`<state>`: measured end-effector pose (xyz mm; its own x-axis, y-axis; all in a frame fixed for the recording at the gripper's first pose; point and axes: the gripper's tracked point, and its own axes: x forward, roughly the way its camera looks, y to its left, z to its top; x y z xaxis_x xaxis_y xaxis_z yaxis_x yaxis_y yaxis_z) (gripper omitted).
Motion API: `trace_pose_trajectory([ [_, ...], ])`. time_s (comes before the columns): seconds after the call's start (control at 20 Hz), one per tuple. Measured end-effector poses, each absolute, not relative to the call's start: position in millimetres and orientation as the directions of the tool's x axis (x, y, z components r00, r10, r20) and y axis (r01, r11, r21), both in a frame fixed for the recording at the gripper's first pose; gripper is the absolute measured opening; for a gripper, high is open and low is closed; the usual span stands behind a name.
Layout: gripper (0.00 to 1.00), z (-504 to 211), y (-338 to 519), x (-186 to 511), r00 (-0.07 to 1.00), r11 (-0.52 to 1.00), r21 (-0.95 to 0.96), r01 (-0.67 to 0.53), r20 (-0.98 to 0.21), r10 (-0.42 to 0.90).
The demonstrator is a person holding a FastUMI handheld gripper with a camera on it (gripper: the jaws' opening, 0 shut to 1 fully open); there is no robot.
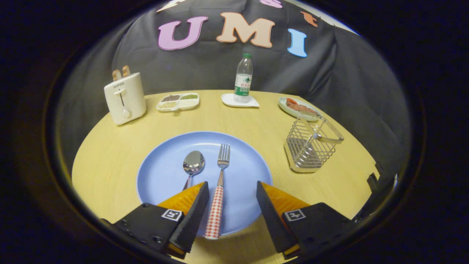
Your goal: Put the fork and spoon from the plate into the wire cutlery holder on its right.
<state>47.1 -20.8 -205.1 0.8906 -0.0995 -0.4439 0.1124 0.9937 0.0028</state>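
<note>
Here, fingers spread open above blue plate, red-checked-handled fork between them, shiny spoon alongside.

— Where are my fingers?
— Gripper spread wide above the plate; I see the fork between them, spoon by the left one.
— Holder?
— Right of the plate, apart.

Plate, holder on table
</note>
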Motion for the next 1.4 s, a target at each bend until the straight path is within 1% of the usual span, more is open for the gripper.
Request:
trace_pose_trajectory([
  [0.25, 0.77, -212.2, -14.0, 54.5, 0.879, 0.995, 0.025, 0.1, -0.472, -0.076],
  [0.45, 0.57, -213.5, -10.5, 54.3, 0.867, 0.992, 0.059, 0.109, -0.493, -0.066],
  [0.5, 0.52, -217.8, -4.0, 53.7, 0.86, 0.992, 0.077, 0.095, -0.508, -0.043],
  [0.7, 0.32, -217.2, 6.9, 56.1, 0.86, 0.99, 0.118, 0.075, -0.51, -0.005],
  [0.9, 0.12, -217.6, 6.5, 56.7, 0.847, 0.982, 0.157, 0.105, -0.532, -0.006],
  [0.95, 0.12, -217.0, 6.0, 57.7, 0.846, 0.981, 0.161, 0.112, -0.533, -0.009],
  [1.05, 0.06, -217.1, 0.5, 58.3, 0.842, 0.982, 0.137, 0.128, -0.538, -0.034],
  [1.2, 0.06, -207.5, -12.2, 52.8, 0.834, 0.978, 0.101, 0.18, -0.543, -0.098],
  [1.4, 0.05, -188.1, -14.7, 43.7, 0.815, 0.958, 0.141, 0.249, -0.565, -0.129],
])
